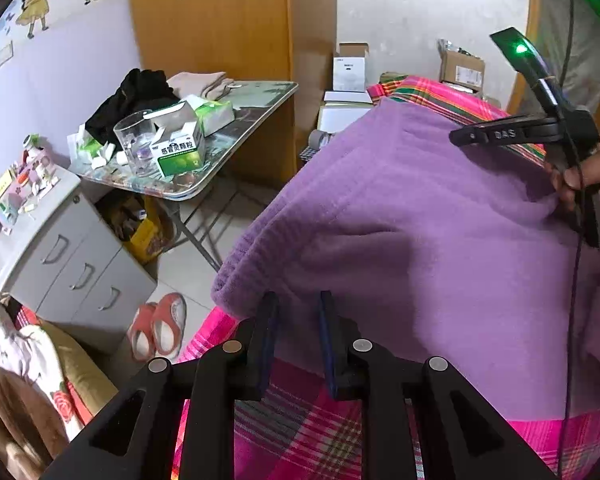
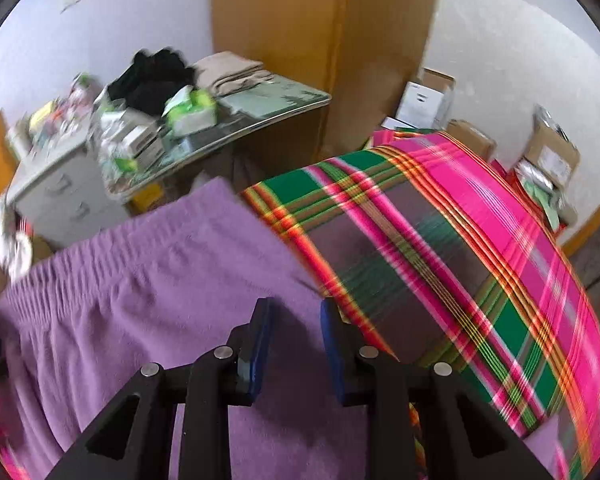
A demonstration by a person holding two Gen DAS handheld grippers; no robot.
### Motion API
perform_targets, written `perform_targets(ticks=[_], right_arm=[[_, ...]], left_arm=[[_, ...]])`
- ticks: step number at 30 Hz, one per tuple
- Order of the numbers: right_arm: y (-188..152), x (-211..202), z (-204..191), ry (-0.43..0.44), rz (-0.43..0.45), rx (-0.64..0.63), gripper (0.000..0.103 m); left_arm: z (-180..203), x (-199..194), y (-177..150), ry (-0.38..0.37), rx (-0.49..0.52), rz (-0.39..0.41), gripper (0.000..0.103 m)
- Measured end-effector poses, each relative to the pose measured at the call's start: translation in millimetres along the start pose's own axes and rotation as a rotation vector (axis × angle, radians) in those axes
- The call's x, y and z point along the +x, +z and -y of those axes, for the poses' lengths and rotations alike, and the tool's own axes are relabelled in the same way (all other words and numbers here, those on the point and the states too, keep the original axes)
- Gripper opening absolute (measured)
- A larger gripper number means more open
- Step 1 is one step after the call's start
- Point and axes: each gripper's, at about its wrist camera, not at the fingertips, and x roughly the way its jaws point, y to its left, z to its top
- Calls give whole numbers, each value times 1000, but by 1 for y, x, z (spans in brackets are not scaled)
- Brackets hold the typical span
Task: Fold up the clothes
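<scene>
A purple fleece garment (image 1: 420, 240) with a ribbed elastic waistband lies on a bed covered by a pink and green plaid sheet (image 1: 300, 412). My left gripper (image 1: 296, 304) is open, its fingertips at the garment's near edge by the waistband corner. My right gripper (image 2: 294, 312) is open over the garment (image 2: 148, 300) at its right edge, beside bare plaid sheet (image 2: 460, 248). The right tool and the hand that holds it also show in the left wrist view (image 1: 572, 160), over the garment's far side.
A folding table (image 1: 260, 108) left of the bed carries dark and beige clothes, a glass, tissue packs and a medicine box. A grey drawer cabinet (image 1: 72, 252), red slippers (image 1: 160, 328) and a wooden wardrobe (image 1: 212, 20) stand nearby. Cardboard boxes (image 1: 462, 66) sit behind the bed.
</scene>
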Motion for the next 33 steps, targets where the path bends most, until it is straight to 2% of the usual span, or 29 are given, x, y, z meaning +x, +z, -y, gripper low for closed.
perform_targets(ticks=[4,8,11,19,24,29,33], right_arm=[[-6,-19,11,24,48,47,25],[-19,-46,26,52,59,82,26],[-36,-74,36,107,73,118,26],[-101,-144,33,193,116,159,26],[-148,-175,22,217,120,180,27],[-200,-201,20,195,106,214,27],[-243,-224,28,170,119,299,27]], left_arm=[[-4,-4,-2,-14,-14,3,22],[-6,-12,-4,-21,-23,17,22],[-4,-18,-4,-26,-23,30,22],[14,-34,-13,-75,-14,31,22],[34,-48,-24,-124,15,30,22],[58,-58,-37,-173,59,19,22],[77,-65,-51,-212,93,5,22]])
